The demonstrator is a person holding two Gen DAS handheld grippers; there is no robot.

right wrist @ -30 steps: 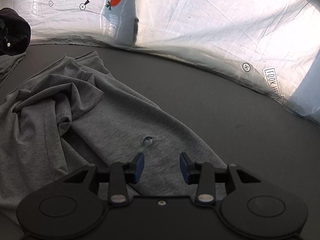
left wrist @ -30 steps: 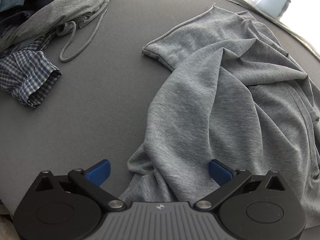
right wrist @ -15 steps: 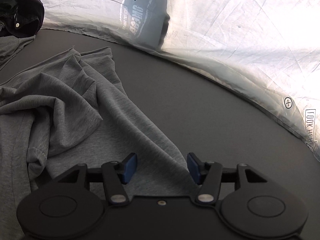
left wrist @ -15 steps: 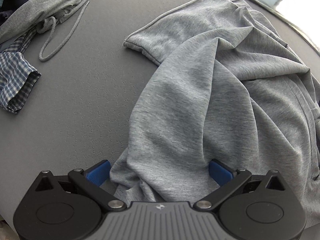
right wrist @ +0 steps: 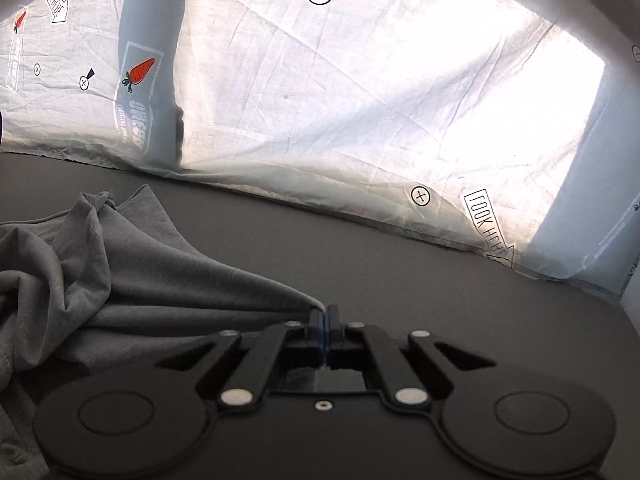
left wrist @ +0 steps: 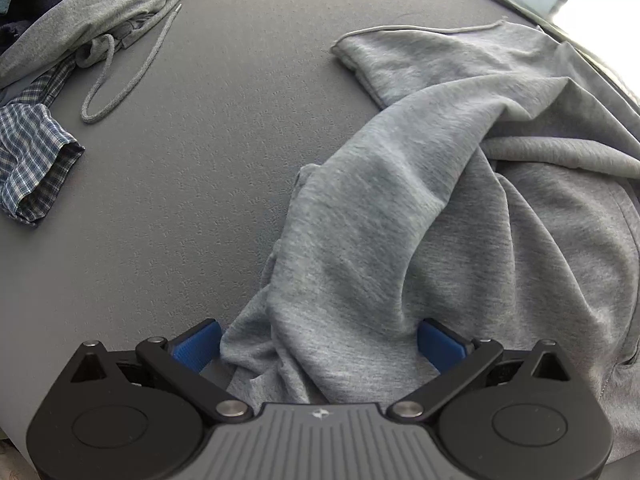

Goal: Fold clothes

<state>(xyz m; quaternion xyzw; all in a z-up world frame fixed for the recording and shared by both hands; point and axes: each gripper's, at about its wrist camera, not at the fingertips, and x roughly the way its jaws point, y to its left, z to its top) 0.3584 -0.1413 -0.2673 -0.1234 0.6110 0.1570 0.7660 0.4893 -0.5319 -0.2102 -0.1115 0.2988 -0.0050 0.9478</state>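
The grey shirt (left wrist: 460, 208) lies crumpled on the dark table (left wrist: 208, 168). The right gripper (right wrist: 323, 314) has its fingers pinched tight on a shirt edge — the left gripper (left wrist: 320, 344) spreads wide, a bunched fold between its fingers.

Left gripper (left wrist: 320, 346), fingers (left wrist: 198, 346) spread wide around rumpled grey garment (left wrist: 420, 216) on grey surface (left wrist: 200, 180).

left wrist view close above grey garment (left wrist: 400, 220), right wrist view low, facing printed sheet (right wrist: 360, 100), garment shared
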